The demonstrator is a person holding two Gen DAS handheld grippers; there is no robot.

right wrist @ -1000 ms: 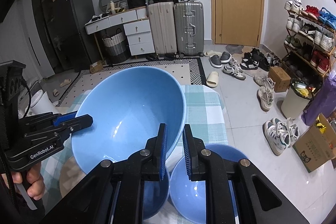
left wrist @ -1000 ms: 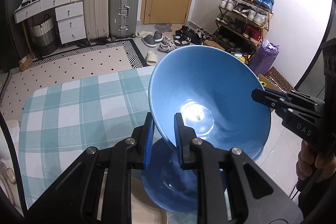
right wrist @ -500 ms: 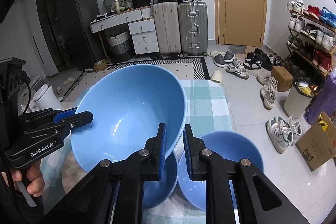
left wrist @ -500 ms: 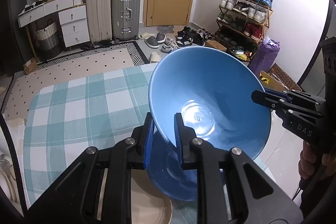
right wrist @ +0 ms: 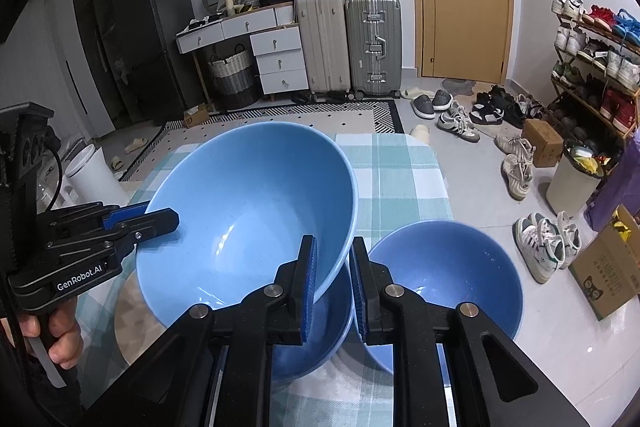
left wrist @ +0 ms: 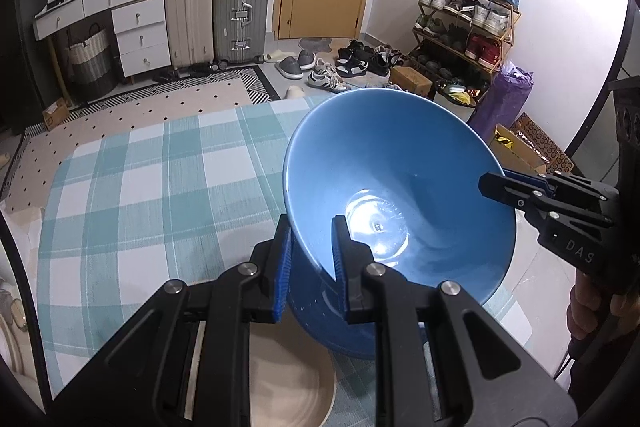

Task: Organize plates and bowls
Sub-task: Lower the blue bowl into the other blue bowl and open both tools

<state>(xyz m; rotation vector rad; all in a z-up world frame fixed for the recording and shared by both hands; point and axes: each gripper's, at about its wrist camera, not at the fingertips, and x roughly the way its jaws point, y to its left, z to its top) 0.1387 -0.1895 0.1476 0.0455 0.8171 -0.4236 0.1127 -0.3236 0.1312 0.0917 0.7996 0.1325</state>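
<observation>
we hold the large blue bowl (right wrist: 248, 211) between our two tools, and the landmark is the smaller blue bowl (right wrist: 316, 343) standing on the checked tablecloth (left wrist: 160, 187). the large bowl hangs just above that smaller bowl, overlapping it but, as far as we can tell, not yet seated in it.

the left gripper (left wrist: 310, 255) is pinched narrow on the rim nearest our left side, one pad inside the wall and one outside. the right gripper (right wrist: 332, 271) clamps the opposite rim the same way. so both hands are equally on it, and neither is the nearer one.

the bowl is round, so it has no long axis to line up; what counts is its mouth, which opens upward and tips toward us, with the far rim higher than the near one. its foot points down toward the smaller bowl. we judge the coming move needs a short drop with the tilt levelled out.

a second blue bowl (right wrist: 444, 291) stands just right of the landmark, and a beige plate (left wrist: 288, 383) lies just left of it.
</observation>
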